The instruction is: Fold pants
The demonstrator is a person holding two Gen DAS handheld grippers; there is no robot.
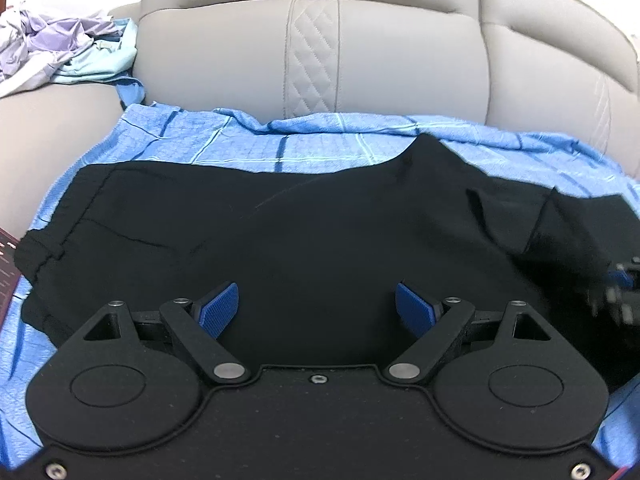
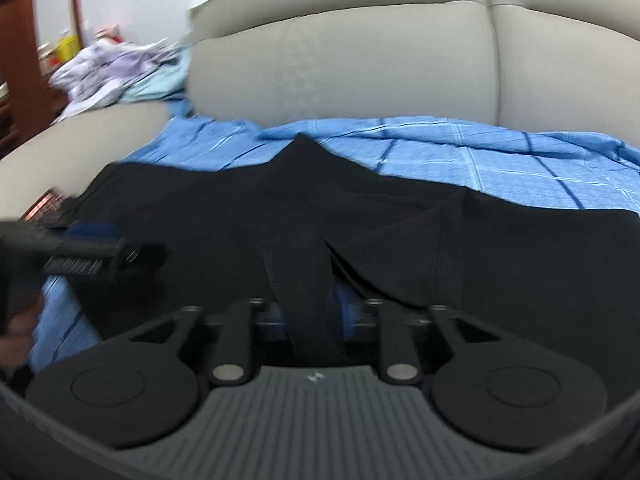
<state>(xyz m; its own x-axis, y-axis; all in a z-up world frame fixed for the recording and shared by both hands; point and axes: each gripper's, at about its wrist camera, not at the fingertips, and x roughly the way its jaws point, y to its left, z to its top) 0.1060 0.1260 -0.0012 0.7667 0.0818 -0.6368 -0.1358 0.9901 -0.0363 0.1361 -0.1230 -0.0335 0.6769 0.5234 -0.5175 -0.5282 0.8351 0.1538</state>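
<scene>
Black pants (image 1: 300, 220) lie spread on a blue checked sheet (image 1: 240, 140) over a sofa seat. My left gripper (image 1: 318, 308) hovers low over the near edge of the pants, its blue pads (image 1: 218, 308) wide apart and open with nothing pinched. At the right edge of this view, the right gripper (image 1: 620, 284) shows only as a blur. In the right wrist view the pants (image 2: 520, 248) are creased in the middle, and a taut band of their black fabric (image 2: 304, 280) runs into my right gripper (image 2: 312, 314), filling the narrow gap between its pads. The left gripper (image 2: 92, 248) is blurred at the left.
The grey sofa backrest (image 1: 240, 60) rises right behind the sheet. A heap of pale clothes (image 1: 52, 44) lies on the left armrest. A wooden chair frame (image 2: 20, 20) stands beyond it. A dark red printed thing (image 1: 6, 264) pokes in at the left edge.
</scene>
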